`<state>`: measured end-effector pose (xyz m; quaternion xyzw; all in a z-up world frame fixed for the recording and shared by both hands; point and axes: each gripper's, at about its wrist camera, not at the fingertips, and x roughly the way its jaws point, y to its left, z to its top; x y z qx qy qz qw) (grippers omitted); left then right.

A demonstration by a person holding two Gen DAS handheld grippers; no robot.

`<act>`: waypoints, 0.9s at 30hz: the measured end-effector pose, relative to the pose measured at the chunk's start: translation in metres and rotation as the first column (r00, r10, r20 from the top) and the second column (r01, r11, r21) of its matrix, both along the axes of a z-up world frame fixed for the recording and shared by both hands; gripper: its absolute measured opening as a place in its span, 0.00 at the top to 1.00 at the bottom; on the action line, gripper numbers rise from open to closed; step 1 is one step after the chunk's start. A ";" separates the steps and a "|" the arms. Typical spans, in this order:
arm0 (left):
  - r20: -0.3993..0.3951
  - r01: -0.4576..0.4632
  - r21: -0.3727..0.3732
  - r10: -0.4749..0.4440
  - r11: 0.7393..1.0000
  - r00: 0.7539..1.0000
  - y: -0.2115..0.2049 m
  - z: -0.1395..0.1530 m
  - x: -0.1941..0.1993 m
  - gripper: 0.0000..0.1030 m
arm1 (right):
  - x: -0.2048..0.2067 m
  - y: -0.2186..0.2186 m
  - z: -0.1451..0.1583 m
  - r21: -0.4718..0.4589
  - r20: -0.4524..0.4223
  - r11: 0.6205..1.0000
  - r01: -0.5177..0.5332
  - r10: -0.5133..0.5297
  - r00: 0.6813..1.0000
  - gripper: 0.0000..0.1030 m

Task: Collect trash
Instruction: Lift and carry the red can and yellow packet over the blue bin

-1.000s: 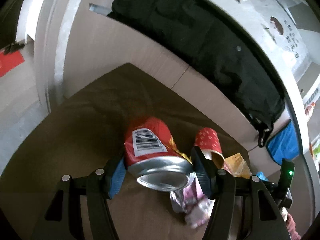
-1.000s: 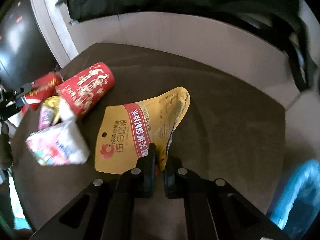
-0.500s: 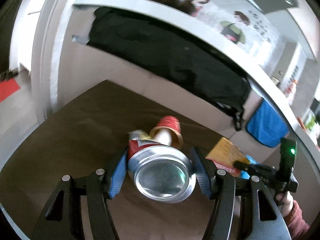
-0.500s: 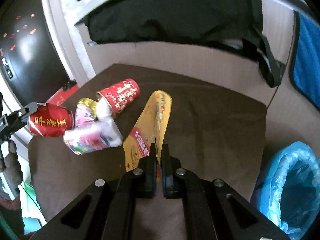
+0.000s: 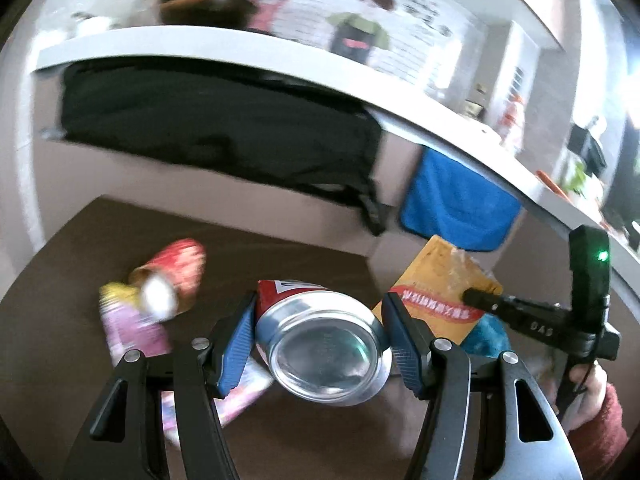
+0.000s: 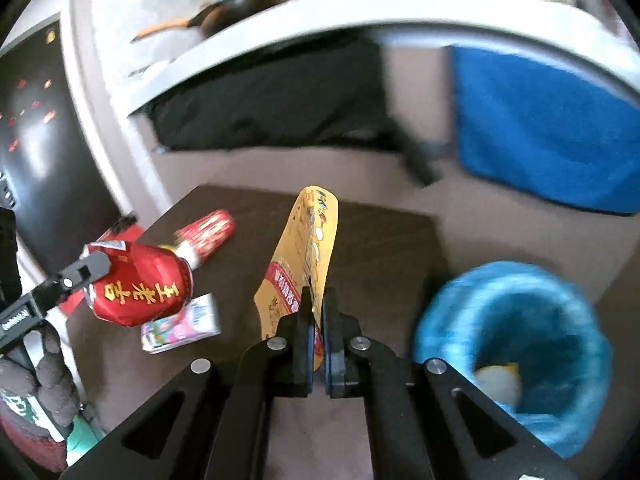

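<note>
My left gripper [image 5: 318,312] is shut on a red drink can [image 5: 320,340], held above the dark brown table [image 5: 280,256]; the can also shows in the right wrist view [image 6: 140,292]. My right gripper [image 6: 317,304] is shut on a yellow snack pouch [image 6: 304,252], lifted off the table; the pouch shows in the left wrist view [image 5: 440,288] too. A bin lined with a blue bag [image 6: 516,348] stands to the right of the table, with something pale inside it.
On the table lie a red paper cup on its side [image 6: 208,232], a crumpled wrapper and a pink-white tissue pack [image 6: 180,324]. A black bag [image 5: 216,128] and a blue cloth [image 5: 460,204] hang from the counter behind.
Both grippers have lifted their loads off the table and swung right. The blue-lined bin has come into the right wrist view.
</note>
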<state>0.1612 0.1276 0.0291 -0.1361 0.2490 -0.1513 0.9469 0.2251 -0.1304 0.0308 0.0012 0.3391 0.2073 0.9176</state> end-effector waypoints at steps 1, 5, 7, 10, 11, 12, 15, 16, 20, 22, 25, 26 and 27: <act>0.005 0.024 0.004 -0.024 1.000 1.000 -0.016 0.004 0.007 0.40 | -0.001 -0.014 0.004 -0.005 0.013 1.000 0.028 -0.028 1.000 0.98; 0.012 0.123 0.014 -0.123 0.992 0.992 -0.078 0.012 0.036 0.40 | -0.004 -0.074 0.013 -0.019 0.049 0.988 0.152 -0.151 0.987 0.98; 0.003 0.169 0.007 -0.169 0.986 0.986 -0.106 0.013 0.051 0.40 | -0.006 -0.102 0.015 -0.016 0.053 0.978 0.207 -0.205 0.977 0.98; -0.014 0.232 -0.011 -0.232 0.973 0.973 -0.147 0.011 0.072 0.40 | -0.009 -0.142 0.016 -0.027 0.064 0.955 0.295 -0.292 0.954 0.98; -0.019 0.248 -0.016 -0.248 0.969 0.968 -0.160 0.010 0.079 0.40 | -0.010 -0.152 0.016 -0.032 0.067 0.947 0.319 -0.317 0.946 0.98; -0.024 0.263 -0.021 -0.264 0.965 0.964 -0.173 0.009 0.086 0.40 | -0.010 -0.165 0.014 -0.043 0.071 0.935 0.351 -0.348 0.935 0.98; -0.036 0.310 -0.028 -0.311 0.950 0.950 -0.205 0.005 0.103 0.40 | -0.006 -0.185 0.008 -0.066 0.070 0.915 0.399 -0.395 0.916 0.98; -0.044 0.324 -0.023 -0.324 0.946 0.945 -0.217 0.002 0.108 0.40 | -0.004 -0.191 0.005 -0.069 0.062 0.910 0.410 -0.406 0.912 0.98; -0.076 0.346 0.021 -0.344 0.938 0.936 -0.245 -0.017 0.121 0.40 | 0.004 -0.204 -0.013 -0.079 0.028 0.896 0.438 -0.437 0.899 0.98; -0.110 0.350 0.012 -0.346 0.937 0.932 -0.252 -0.031 0.125 0.40 | 0.007 -0.207 -0.026 -0.080 0.004 0.896 0.436 -0.437 0.899 0.98; -0.149 0.357 0.019 -0.351 0.934 0.925 -0.258 -0.051 0.126 0.39 | 0.009 -0.208 -0.042 -0.084 -0.021 0.899 0.429 -0.432 0.902 0.98; -0.158 0.360 0.026 -0.352 0.932 0.923 -0.260 -0.056 0.126 0.40 | 0.009 -0.207 -0.046 -0.084 -0.028 0.901 0.425 -0.429 0.903 0.98; -0.168 0.365 0.030 -0.355 0.930 0.920 -0.262 -0.061 0.126 0.40 | 0.011 -0.206 -0.050 -0.083 -0.035 0.902 0.423 -0.427 0.903 0.98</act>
